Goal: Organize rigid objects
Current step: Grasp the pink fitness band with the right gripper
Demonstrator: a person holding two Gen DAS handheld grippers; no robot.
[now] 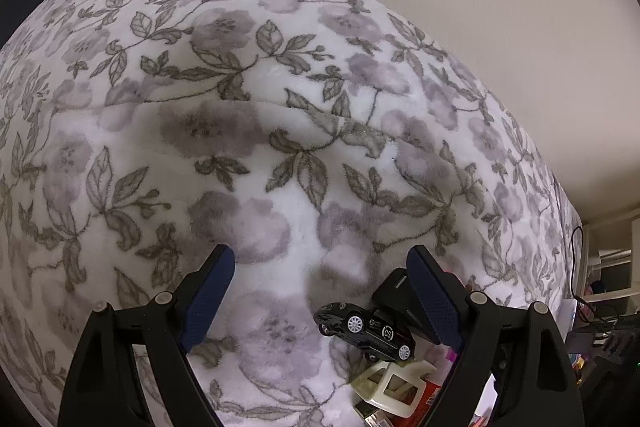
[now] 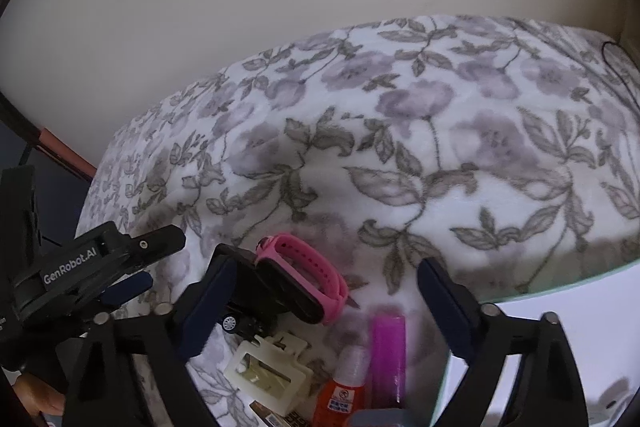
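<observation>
Closest in, a heap of small hard things lies on the floral blanket (image 2: pixel 440 155): a cream hair claw clip (image 2: pixel 266 375), a small bottle with an orange label (image 2: pixel 342 387), a magenta tube-like piece (image 2: pixel 387 355), and just beyond them a pink wristband (image 2: pixel 316 267) beside a black toy car (image 1: pixel 366 331). The right gripper (image 2: pixel 324 307) hangs over this heap with its jaws wide apart and nothing between the pads; the magenta piece and the wristband lie inside its span. The left gripper (image 1: pixel 320 291) stands wide open and empty too, with the car just inside its right finger (image 1: pixel 434 301) and bare blanket under the rest of its gap. By my reading this is the approach to a first pick, with no item lifted yet. The next move calls for settling on one thing and lowering squarely over it so that neighbours are not dragged along. Further off, the blanket rolls away bare to a plain wall (image 2: pixel 280 7).
</observation>
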